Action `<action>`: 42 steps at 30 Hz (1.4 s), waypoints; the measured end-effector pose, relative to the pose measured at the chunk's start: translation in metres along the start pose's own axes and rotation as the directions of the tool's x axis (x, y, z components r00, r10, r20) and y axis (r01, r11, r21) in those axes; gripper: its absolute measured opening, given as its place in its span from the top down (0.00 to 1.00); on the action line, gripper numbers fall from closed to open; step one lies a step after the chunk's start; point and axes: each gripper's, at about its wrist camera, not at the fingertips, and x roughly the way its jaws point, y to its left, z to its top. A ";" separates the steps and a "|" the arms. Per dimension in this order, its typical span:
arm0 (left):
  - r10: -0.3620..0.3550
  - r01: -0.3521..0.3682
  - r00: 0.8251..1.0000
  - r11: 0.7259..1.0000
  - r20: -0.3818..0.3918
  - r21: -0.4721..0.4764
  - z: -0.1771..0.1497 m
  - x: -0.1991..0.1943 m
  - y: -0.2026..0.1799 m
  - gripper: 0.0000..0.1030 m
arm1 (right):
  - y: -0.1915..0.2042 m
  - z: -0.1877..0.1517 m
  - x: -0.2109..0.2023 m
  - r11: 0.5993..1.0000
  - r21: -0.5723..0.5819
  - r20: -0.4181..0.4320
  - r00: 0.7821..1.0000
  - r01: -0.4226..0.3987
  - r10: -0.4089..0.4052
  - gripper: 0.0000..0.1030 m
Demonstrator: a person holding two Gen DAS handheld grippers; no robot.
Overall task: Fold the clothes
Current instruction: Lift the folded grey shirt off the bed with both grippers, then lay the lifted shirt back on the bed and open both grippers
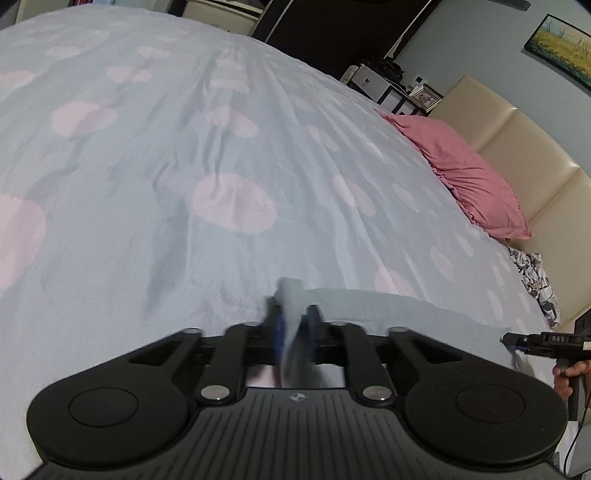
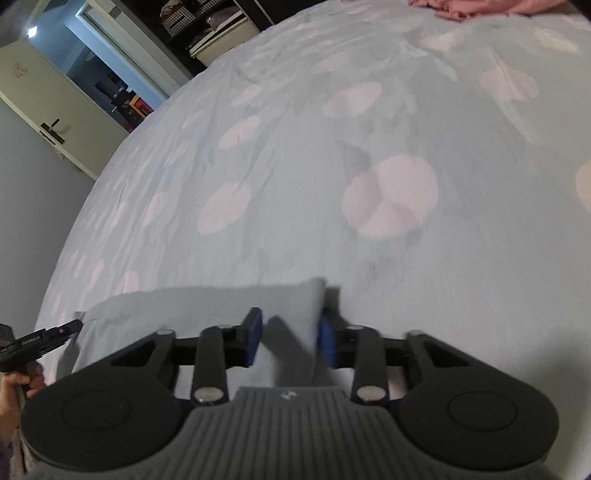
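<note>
A pale blue-grey garment [image 1: 406, 314] lies spread on the bed, close to both grippers. My left gripper [image 1: 294, 321] is shut on one of its corners, and the pinched cloth sticks up between the blue pads. In the right wrist view the garment [image 2: 184, 306] stretches left to the left gripper [image 2: 75, 325]. My right gripper [image 2: 291, 341] stands open, its blue pads [image 2: 255, 339] either side of the garment's other corner, with a gap showing. The right gripper [image 1: 511, 339] also shows at the far right of the left wrist view, held by a hand [image 1: 565, 380].
The bed cover [image 1: 147, 166] is pale blue with pink spots. A pink pillow [image 1: 469, 173] leans on the beige headboard [image 1: 535, 166], with a patterned cloth [image 1: 535, 280] beside it. A door [image 2: 48, 110] and shelves [image 2: 214, 26] stand beyond the bed's far edge.
</note>
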 end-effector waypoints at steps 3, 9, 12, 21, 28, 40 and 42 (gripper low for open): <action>-0.002 0.002 1.000 1.000 0.026 0.017 0.002 -0.010 -0.004 0.98 | 0.010 0.004 -0.007 0.999 -0.047 0.016 1.000 0.006 -0.006 0.96; -0.015 0.010 0.998 0.997 0.064 0.075 0.014 -0.053 -0.023 0.98 | 0.035 0.008 -0.056 0.989 -0.147 0.074 0.997 -0.017 0.028 0.96; -0.035 0.025 0.995 0.994 0.089 0.111 0.014 -0.090 -0.036 0.98 | 0.048 0.001 -0.096 0.983 -0.181 0.100 0.993 -0.039 0.057 0.96; -0.088 0.052 0.987 0.967 0.137 0.250 -0.013 -0.201 -0.079 0.98 | 0.081 -0.062 -0.214 0.947 -0.302 0.147 0.976 -0.112 0.162 0.96; -0.148 0.105 0.983 0.939 0.109 0.326 -0.061 -0.276 -0.097 0.98 | 0.092 -0.135 -0.289 0.917 -0.370 0.132 0.969 -0.148 0.210 0.96; -0.160 0.176 0.984 0.904 -0.073 0.390 -0.165 -0.337 -0.102 0.98 | 0.077 -0.255 -0.328 0.900 -0.397 -0.018 0.981 -0.183 0.192 0.96; -0.149 0.182 0.982 0.903 -0.114 0.390 -0.181 -0.335 -0.098 0.98 | 0.074 -0.269 -0.323 0.901 -0.397 -0.054 0.984 -0.176 0.169 0.96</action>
